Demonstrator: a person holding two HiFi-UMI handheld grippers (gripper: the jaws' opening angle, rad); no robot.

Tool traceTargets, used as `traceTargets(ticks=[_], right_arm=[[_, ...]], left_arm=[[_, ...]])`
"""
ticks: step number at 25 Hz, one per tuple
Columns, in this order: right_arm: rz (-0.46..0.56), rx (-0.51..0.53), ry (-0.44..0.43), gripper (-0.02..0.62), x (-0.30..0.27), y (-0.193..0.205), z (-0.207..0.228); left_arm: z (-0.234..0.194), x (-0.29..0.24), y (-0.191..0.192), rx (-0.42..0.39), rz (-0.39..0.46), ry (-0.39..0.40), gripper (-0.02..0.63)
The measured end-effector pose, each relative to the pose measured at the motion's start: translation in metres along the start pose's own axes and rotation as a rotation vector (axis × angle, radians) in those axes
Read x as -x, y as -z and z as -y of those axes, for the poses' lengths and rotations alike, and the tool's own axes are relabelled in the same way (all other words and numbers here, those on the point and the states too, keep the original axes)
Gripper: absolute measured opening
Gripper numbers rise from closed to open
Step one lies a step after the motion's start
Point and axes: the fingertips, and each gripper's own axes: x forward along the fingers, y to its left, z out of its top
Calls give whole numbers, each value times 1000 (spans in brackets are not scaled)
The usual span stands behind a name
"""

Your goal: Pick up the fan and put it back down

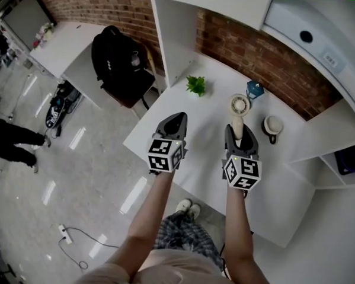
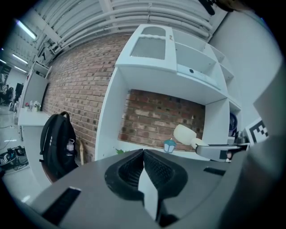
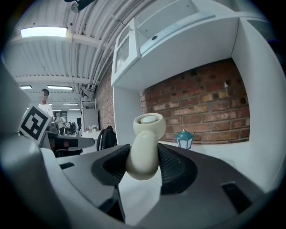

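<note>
Over the front half of the white tabletop (image 1: 204, 143), we list two hand-held grippers and one task item.

Item 1: fan (image 1: 239, 106). Small, cream, with a round head on a stubby handle. It is carried by its handle in the right gripper (image 1: 238, 133), and the head projects past the jaw tips toward the brick wall (image 1: 271, 60) at the tabletop's back edge. Its long axis runs on in line with the gripper, close to level, and the round face is turned upward. From the left gripper view the head appears clear of the surface, though we cannot tell how far.

Item 2: right gripper. The jaws are clamped on the fan's handle, with a pad pressing on either side.

Item 3: left gripper (image 1: 177, 119). The jaws are closed together with nothing between them. It hangs beside the right one, parallel to it, with a bare strip of tabletop between them.

Item 4: bystanders along the back edge. We note a green plant (image 1: 196, 85) toward the left, a blue lantern (image 1: 255, 89) just beyond the fan's head, and a cup (image 1: 272, 125) to the fan's right.

Assessment: the fan is already in the right claw, so we judge the set-down to be that hand's work. The bare tabletop lies directly beneath the fan, and its head is nearest the lantern.
</note>
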Motion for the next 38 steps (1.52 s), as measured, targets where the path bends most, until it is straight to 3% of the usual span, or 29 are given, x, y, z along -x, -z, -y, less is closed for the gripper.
traceTargets(ticks=[8, 14, 21, 26, 31, 38], right_arm=[[-186, -45, -8, 209, -51, 91, 6], [-338, -76, -21, 209, -67, 148, 6], [-473, -91, -15, 212, -70, 183, 9], [-515, -111, -25, 223, -67, 192, 10], [-500, -139, -12, 433, -61, 182, 13], [-464, -156, -9, 460, -55, 169, 20]], left_arm=[[-19, -39, 70, 71, -97, -22, 28], [-14, -42, 99, 95, -138, -12, 28], [-15, -42, 112, 102, -160, -15, 28], [-16, -41, 115, 103, -163, -24, 28], [-18, -36, 119, 109, -173, -37, 28], [-15, -33, 115, 107, -168, -41, 28]])
